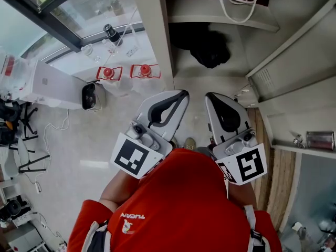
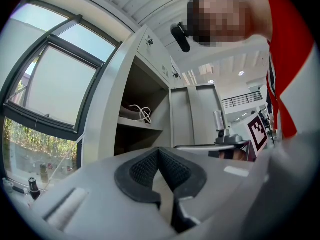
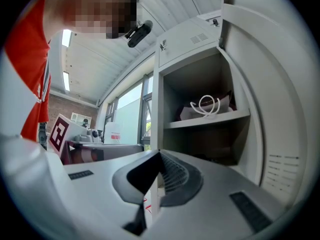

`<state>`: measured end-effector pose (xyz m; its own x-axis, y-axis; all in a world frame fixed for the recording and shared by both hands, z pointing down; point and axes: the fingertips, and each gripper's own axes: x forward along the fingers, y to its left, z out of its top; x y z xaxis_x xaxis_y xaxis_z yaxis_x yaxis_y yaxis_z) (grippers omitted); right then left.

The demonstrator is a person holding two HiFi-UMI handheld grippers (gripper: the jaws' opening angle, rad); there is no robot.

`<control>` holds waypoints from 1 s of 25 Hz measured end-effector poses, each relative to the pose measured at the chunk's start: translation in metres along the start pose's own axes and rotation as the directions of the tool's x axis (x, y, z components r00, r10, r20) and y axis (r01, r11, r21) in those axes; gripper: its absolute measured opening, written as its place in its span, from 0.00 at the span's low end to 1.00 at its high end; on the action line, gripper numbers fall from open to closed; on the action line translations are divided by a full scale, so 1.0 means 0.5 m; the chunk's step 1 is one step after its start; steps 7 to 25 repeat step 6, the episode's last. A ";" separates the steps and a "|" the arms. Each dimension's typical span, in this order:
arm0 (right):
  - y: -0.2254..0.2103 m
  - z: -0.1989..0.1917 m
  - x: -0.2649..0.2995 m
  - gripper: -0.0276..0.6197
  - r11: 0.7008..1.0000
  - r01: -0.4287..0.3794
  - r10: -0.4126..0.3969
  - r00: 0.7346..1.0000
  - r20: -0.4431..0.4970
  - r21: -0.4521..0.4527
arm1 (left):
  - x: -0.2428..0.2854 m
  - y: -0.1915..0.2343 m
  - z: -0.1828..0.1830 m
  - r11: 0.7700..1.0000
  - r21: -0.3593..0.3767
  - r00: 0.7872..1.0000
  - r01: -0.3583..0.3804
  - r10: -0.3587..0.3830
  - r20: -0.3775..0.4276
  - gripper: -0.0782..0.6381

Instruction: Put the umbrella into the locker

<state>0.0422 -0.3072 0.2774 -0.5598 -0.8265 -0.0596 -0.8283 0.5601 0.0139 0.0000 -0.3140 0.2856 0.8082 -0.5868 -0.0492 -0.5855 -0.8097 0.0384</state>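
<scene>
Both grippers are held level and side by side in front of the open grey locker [image 1: 226,20]. My left gripper [image 1: 182,94] is shut, its black pads meeting at the tip with nothing between them [image 2: 159,150]. My right gripper [image 1: 209,96] is also shut and empty [image 3: 159,154]. On the locker's lower shelf lies a black bundle [image 1: 210,49]; I cannot tell whether it is the umbrella. A white looped cord [image 3: 209,104] rests on the upper shelf [image 3: 207,119], and the left gripper view shows that cord [image 2: 143,114] too.
The locker door [image 1: 294,51] stands swung open at the right. Left of the locker, by the window, the floor holds two red-and-white items [image 1: 109,72], a black device [image 1: 88,95] and a white box [image 1: 50,83]. The person's red shirt [image 1: 184,209] fills the foreground.
</scene>
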 end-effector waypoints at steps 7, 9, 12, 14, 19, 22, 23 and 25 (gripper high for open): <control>-0.010 -0.001 -0.002 0.05 1.000 0.002 -0.002 1.000 -0.003 -0.010 | 0.008 -0.005 -0.005 1.000 0.002 1.000 0.009 -0.009 -0.005 0.12; -0.010 -0.001 -0.002 0.05 1.000 0.002 -0.002 1.000 -0.003 -0.010 | 0.008 -0.005 -0.005 1.000 0.002 1.000 0.009 -0.009 -0.005 0.12; -0.010 -0.001 -0.002 0.05 1.000 0.002 -0.002 1.000 -0.003 -0.010 | 0.008 -0.005 -0.005 1.000 0.002 1.000 0.009 -0.009 -0.005 0.12; -0.010 -0.001 -0.002 0.05 1.000 0.002 -0.002 1.000 -0.003 -0.010 | 0.008 -0.005 -0.005 1.000 0.002 1.000 0.009 -0.009 -0.005 0.12; -0.010 -0.001 -0.002 0.05 1.000 0.002 -0.002 1.000 -0.003 -0.010 | 0.008 -0.005 -0.005 1.000 0.002 1.000 0.009 -0.009 -0.005 0.12; -0.010 -0.001 -0.002 0.05 1.000 0.002 -0.002 1.000 -0.003 -0.010 | 0.008 -0.005 -0.005 1.000 0.002 1.000 0.009 -0.009 -0.005 0.12; -0.010 -0.001 -0.002 0.05 1.000 0.002 -0.002 1.000 -0.003 -0.010 | 0.008 -0.005 -0.005 1.000 0.002 1.000 0.009 -0.009 -0.005 0.12; -0.010 -0.001 -0.002 0.05 1.000 0.002 -0.002 1.000 -0.003 -0.010 | 0.008 -0.005 -0.005 1.000 0.002 1.000 0.009 -0.009 -0.005 0.12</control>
